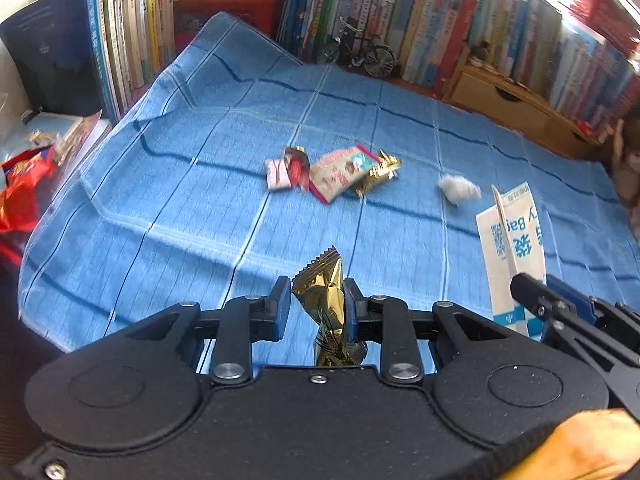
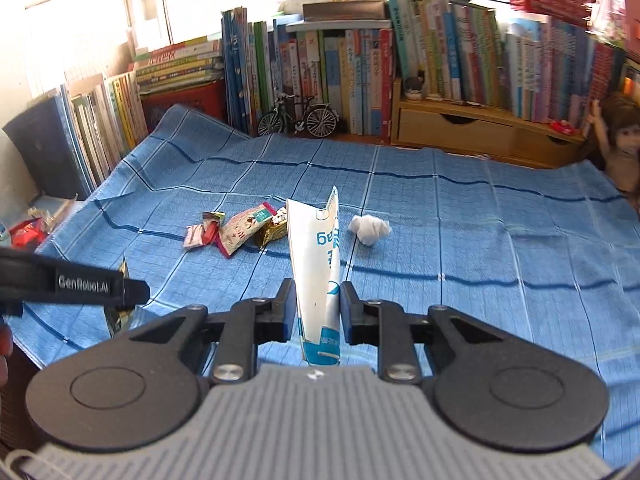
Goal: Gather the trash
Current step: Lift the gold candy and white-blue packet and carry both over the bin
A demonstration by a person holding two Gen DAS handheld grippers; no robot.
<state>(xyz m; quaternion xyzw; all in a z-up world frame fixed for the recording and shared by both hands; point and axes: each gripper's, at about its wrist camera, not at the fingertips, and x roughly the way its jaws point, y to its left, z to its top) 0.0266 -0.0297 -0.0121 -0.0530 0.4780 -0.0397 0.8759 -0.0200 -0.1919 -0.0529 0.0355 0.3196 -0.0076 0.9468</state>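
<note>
My left gripper [image 1: 317,294] is shut on a gold wrapper [image 1: 324,300], held above the near part of the blue checked cloth [image 1: 180,208]. My right gripper [image 2: 318,304] is shut on a white and blue paper bag [image 2: 316,264], which stands upright; the same bag [image 1: 512,248] shows at the right of the left wrist view. Mid-cloth lies a small pile: a pink wrapper [image 1: 340,174], a red and white wrapper [image 1: 286,172] and another gold wrapper [image 1: 378,174]. A crumpled white tissue [image 1: 458,190] lies to its right, also seen as the tissue [image 2: 370,230].
Rows of books [image 2: 340,76] line the back and left edges. A model bicycle [image 2: 298,118] and a wooden drawer shelf [image 2: 460,132] stand at the back, a doll [image 2: 620,152] at the far right. A red snack bag [image 1: 22,188] lies off the cloth's left edge.
</note>
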